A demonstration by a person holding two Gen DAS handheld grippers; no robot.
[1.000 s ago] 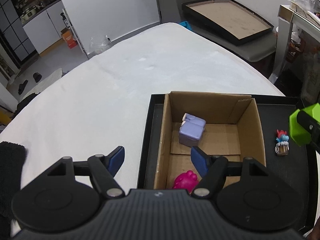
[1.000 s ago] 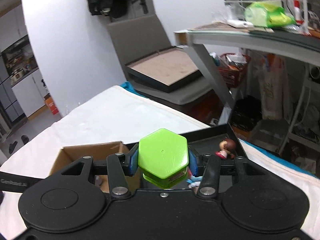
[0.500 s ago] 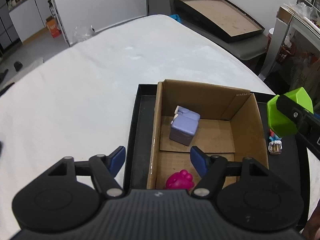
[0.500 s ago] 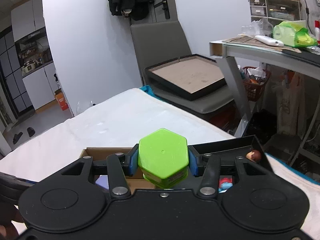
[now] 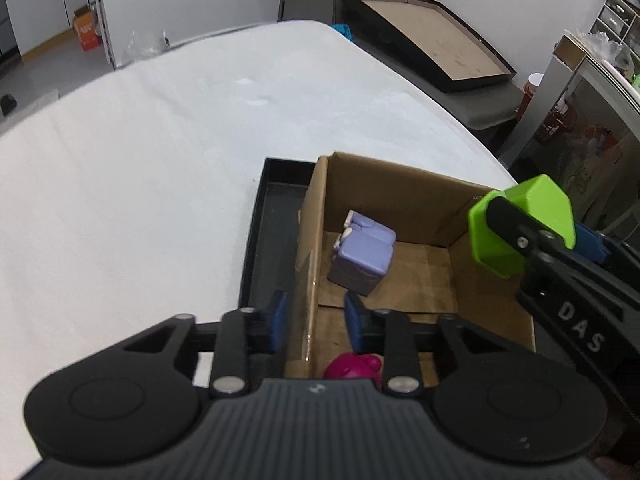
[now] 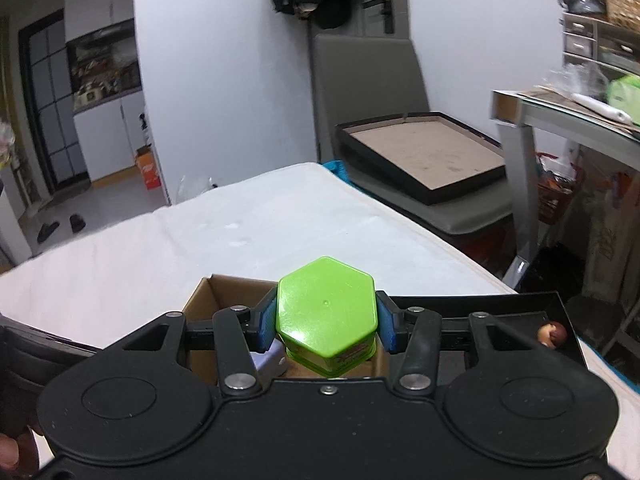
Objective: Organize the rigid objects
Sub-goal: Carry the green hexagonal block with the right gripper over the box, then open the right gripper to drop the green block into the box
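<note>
I am holding the green hexagonal jar (image 6: 326, 312) clamped by its lid in my right gripper (image 6: 326, 322), hovering over the right side of the cardboard box (image 5: 404, 196). My left gripper (image 5: 314, 320) has just been closing astride the box's left wall; I cannot tell whether the pads are pressing it. Ahead of it the lilac block (image 5: 362, 256) is sitting inside; the pink toy (image 5: 352, 366) lies right under it.

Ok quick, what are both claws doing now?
Left claw: open, just been closing around the cardboard box wall, not gripping yet.
Right claw: closed, holding the green jar.
</note>
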